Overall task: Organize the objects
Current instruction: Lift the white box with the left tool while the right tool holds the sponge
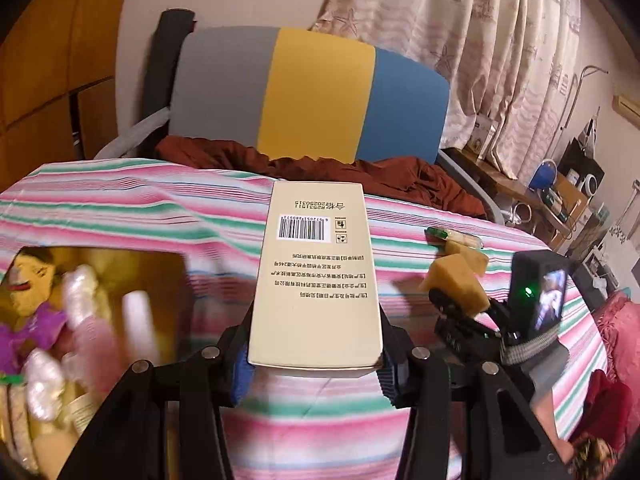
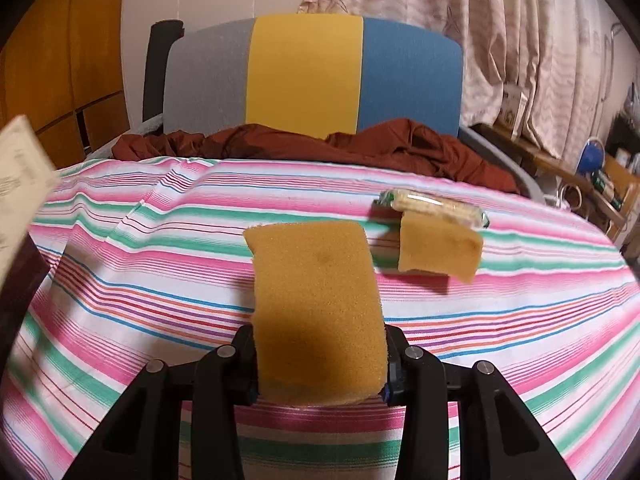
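My left gripper (image 1: 316, 364) is shut on a long beige carton (image 1: 316, 276) with a barcode and holds it above the striped cloth. My right gripper (image 2: 320, 364) is shut on a yellow sponge (image 2: 316, 308), also held above the cloth; it shows in the left wrist view (image 1: 456, 284) at the right. A second yellow sponge (image 2: 438, 252) lies on the cloth at the right, leaning on a wrapped packet with green ends (image 2: 432, 206). An open box (image 1: 80, 312) with blurred packets and a purple item sits at the lower left.
The striped cloth (image 2: 160, 240) covers the work surface. A chair with a grey, yellow and blue back (image 1: 312, 92) stands behind it, with a brown cloth (image 1: 360, 172) on its seat. Shelves with clutter (image 1: 560, 188) and curtains are at the right.
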Demonstrator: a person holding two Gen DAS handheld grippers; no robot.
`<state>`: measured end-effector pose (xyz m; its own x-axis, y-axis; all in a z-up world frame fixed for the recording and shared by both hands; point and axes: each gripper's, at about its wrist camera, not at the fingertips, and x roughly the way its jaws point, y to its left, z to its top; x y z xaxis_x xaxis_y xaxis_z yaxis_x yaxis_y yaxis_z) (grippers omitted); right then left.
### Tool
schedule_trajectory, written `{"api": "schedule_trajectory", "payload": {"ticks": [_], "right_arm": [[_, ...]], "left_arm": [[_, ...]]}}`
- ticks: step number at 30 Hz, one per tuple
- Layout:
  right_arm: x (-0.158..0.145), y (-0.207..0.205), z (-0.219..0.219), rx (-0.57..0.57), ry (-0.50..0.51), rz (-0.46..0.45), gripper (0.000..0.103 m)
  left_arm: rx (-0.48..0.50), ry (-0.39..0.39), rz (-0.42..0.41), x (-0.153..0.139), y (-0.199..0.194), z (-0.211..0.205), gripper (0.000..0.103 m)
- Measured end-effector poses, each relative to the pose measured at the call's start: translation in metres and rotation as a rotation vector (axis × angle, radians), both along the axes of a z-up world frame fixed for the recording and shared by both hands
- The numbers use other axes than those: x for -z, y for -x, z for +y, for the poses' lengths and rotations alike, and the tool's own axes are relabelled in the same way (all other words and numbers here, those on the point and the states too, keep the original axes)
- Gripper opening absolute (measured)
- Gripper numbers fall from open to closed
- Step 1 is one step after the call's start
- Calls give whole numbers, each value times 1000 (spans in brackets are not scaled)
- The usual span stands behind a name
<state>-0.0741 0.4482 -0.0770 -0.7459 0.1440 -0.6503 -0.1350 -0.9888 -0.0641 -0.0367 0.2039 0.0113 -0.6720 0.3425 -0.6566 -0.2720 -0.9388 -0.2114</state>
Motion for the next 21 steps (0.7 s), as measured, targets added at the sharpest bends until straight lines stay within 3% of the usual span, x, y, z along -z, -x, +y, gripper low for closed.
{"api": "schedule_trajectory", "payload": {"ticks": [11,14,21], "right_arm": [[-6,-14,-12,-37,-15,2,42],[-8,-18,-21,-53,-33,5,42],[-18,-31,-37,-71,-18,23,42]], "left_arm": [[-86,-52,-20,-9,-34,-98,50],[-124,-28,-8,-9,-42,-123,50],[-243,-20,-62,12,-48,-190,50]]}}
